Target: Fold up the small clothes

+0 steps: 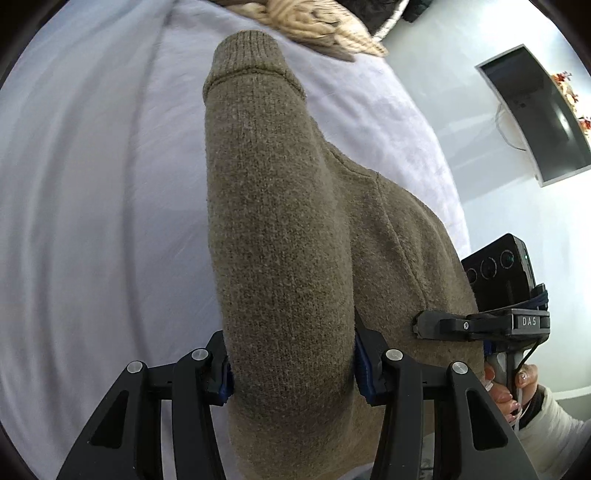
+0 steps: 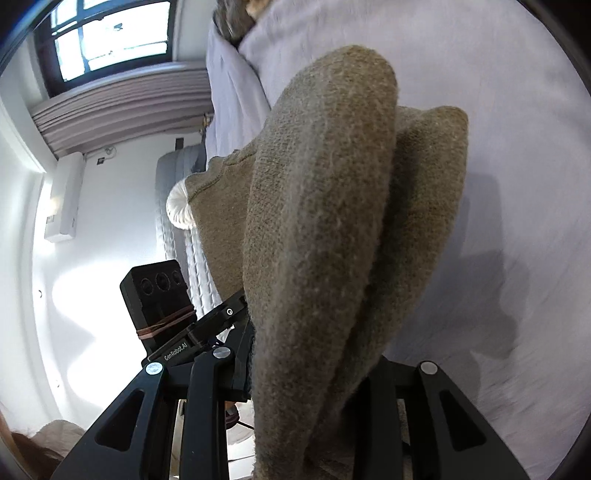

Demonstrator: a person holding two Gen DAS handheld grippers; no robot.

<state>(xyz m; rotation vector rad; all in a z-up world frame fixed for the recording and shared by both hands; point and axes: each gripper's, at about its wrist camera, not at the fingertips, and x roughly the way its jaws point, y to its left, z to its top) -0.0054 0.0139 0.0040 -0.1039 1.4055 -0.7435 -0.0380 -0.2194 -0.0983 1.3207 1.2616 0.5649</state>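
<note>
Both grippers are pinching a brown knit sweater (image 1: pixel 280 229) above a pale bedsheet (image 1: pixel 92 184): left gripper (image 1: pixel 291 373) clamping a thick fold, right gripper (image 2: pixel 314 369) gripping bunched cloth. Keeping both pinches level should be helping the fold land square.

An olive-brown knit sweater (image 1: pixel 280 229), its cuff ribbed at twelve o'clock, hangs over a pale lavender bedsheet (image 1: pixel 92 184). A beige knit garment (image 1: pixel 314 26) lies at one o'clock. The gripper's fingers (image 1: pixel 364 363) are black with blue pads.

black hand-held gripper (image 1: pixel 293 373), white sleeve (image 1: pixel 554 428)
</note>
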